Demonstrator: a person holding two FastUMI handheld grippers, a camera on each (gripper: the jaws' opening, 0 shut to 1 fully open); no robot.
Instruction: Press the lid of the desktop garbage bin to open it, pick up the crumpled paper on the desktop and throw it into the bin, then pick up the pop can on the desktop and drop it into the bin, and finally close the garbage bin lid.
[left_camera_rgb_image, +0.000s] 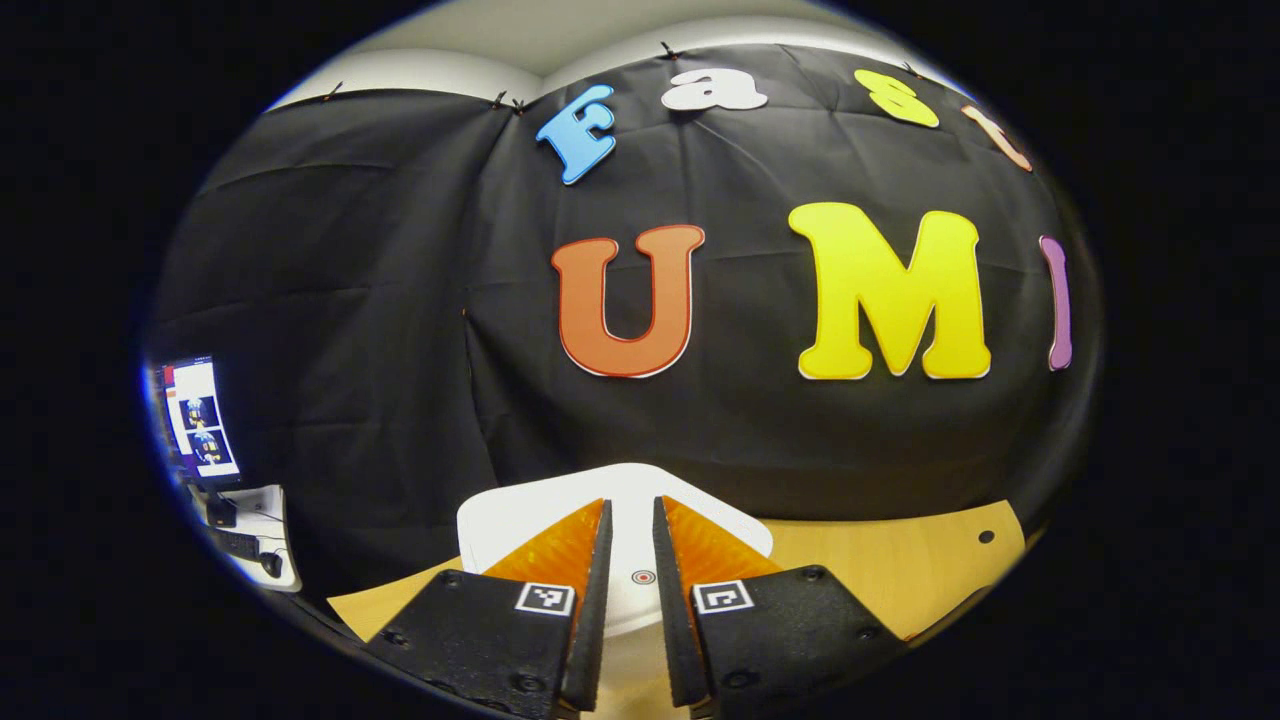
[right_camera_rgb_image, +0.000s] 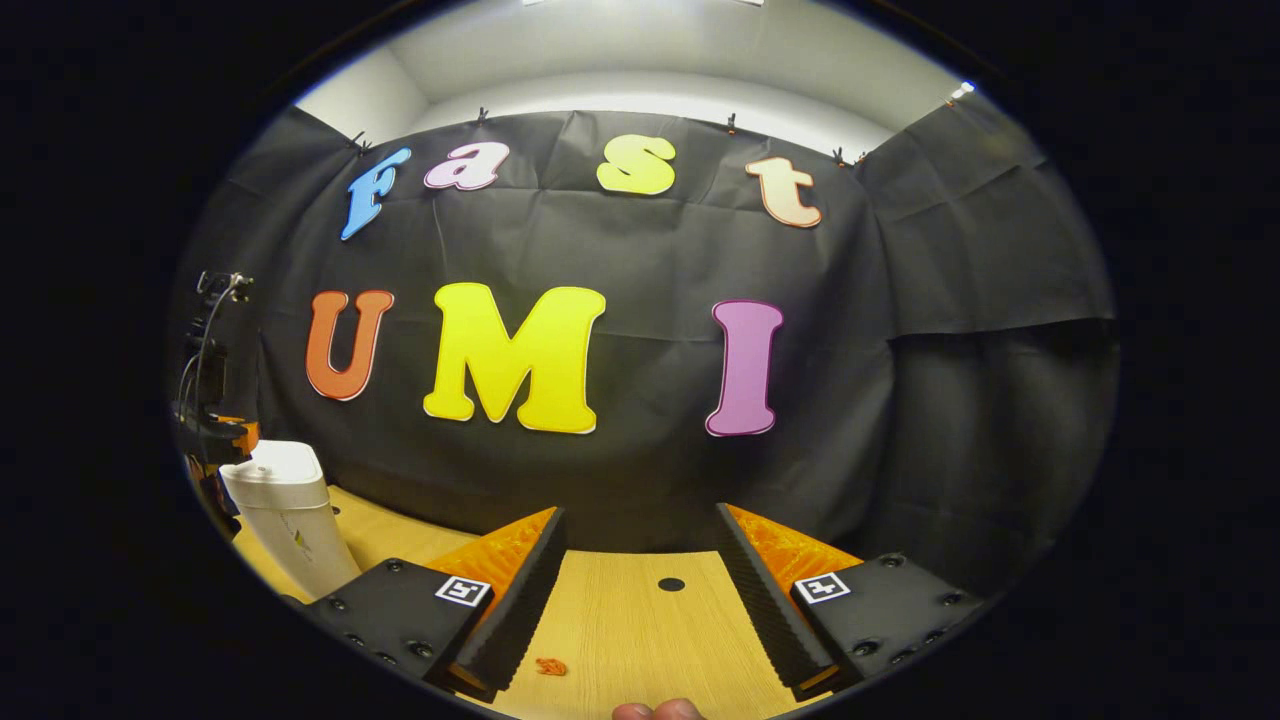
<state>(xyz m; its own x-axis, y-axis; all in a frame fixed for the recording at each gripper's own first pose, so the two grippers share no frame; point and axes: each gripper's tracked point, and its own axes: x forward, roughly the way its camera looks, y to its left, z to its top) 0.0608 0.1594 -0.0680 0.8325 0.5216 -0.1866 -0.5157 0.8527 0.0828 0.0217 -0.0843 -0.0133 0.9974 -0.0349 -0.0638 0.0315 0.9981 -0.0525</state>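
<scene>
The white garbage bin's lid (left_camera_rgb_image: 515, 512) lies straight ahead of and below my left gripper (left_camera_rgb_image: 632, 515) in the left gripper view, and it looks closed. My left gripper's fingers are drawn almost together with nothing between them, hovering just over the lid. A small red ring mark (left_camera_rgb_image: 643, 577) on the lid shows in the slit between them. In the right gripper view the bin (right_camera_rgb_image: 285, 515) stands at the far left on the wooden table (right_camera_rgb_image: 620, 620). My right gripper (right_camera_rgb_image: 640, 545) is open over bare table, well to the right of the bin.
A small orange scrap (right_camera_rgb_image: 550, 666) lies on the table near the right gripper's left finger. A dark hole (right_camera_rgb_image: 671, 584) marks the tabletop ahead. A fingertip (right_camera_rgb_image: 655, 710) peeks in at the bottom edge. A monitor (left_camera_rgb_image: 200, 420) glows beyond the table's left end.
</scene>
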